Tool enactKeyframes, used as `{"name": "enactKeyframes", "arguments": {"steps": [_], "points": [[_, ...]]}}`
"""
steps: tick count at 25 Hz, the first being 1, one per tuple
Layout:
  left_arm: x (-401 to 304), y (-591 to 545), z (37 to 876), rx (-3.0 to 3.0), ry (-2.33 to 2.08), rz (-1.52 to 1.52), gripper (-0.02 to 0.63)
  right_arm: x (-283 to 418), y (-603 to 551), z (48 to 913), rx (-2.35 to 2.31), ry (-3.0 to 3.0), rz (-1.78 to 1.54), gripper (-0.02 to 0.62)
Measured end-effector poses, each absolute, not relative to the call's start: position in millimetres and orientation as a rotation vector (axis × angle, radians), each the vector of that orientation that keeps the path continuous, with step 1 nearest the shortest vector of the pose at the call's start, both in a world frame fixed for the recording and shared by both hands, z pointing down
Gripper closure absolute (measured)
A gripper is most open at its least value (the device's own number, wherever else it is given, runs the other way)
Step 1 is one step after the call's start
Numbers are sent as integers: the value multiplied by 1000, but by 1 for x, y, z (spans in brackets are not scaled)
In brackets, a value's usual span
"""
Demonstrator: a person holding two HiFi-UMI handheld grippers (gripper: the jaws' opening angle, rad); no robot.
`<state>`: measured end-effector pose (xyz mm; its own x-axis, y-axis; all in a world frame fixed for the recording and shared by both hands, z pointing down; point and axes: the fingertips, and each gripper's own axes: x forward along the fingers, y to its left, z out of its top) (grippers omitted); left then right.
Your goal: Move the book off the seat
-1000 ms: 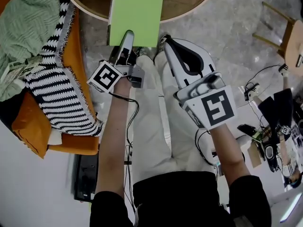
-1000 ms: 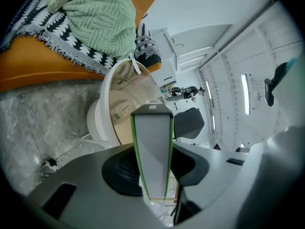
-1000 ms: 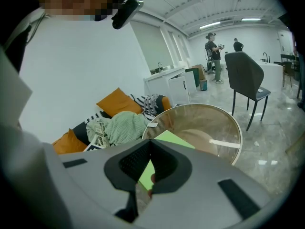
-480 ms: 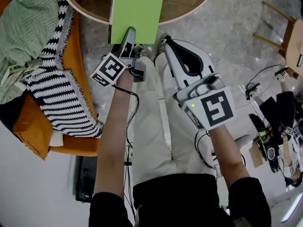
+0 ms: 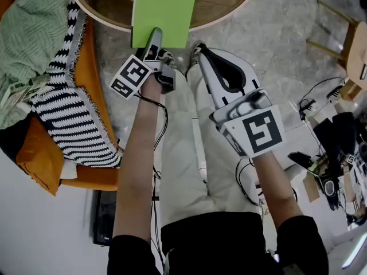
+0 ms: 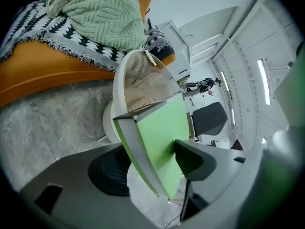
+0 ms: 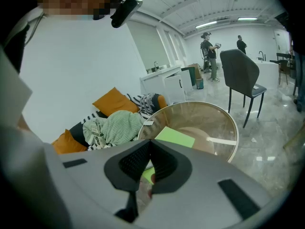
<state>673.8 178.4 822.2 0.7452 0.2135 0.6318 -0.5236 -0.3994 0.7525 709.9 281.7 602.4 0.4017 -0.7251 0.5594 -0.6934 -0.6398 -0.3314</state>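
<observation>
At the desk (image 5: 232, 11) rim, the book (image 5: 163, 10) sits farther on than before; the left tool (image 5: 153, 39) has just been opening round it, and the right tool (image 5: 201, 50) is closed, empty.

no legible text or labels

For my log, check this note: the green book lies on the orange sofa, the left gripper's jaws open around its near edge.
Wrong place: the head view shows the green book on the round glass table, not the sofa. The left gripper, jaws just opened further, does stand open around its near edge.
</observation>
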Motion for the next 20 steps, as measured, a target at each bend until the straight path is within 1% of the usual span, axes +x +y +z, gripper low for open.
{"name": "enactKeyframes", "arguments": {"steps": [13, 20], "points": [[686, 166, 839, 1858, -391, 873, 275, 711, 292, 608, -2592, 1310, -1087, 581], [688, 162, 836, 1920, -437, 922, 262, 711, 299, 610, -2598, 1290, -1089, 581]]}}
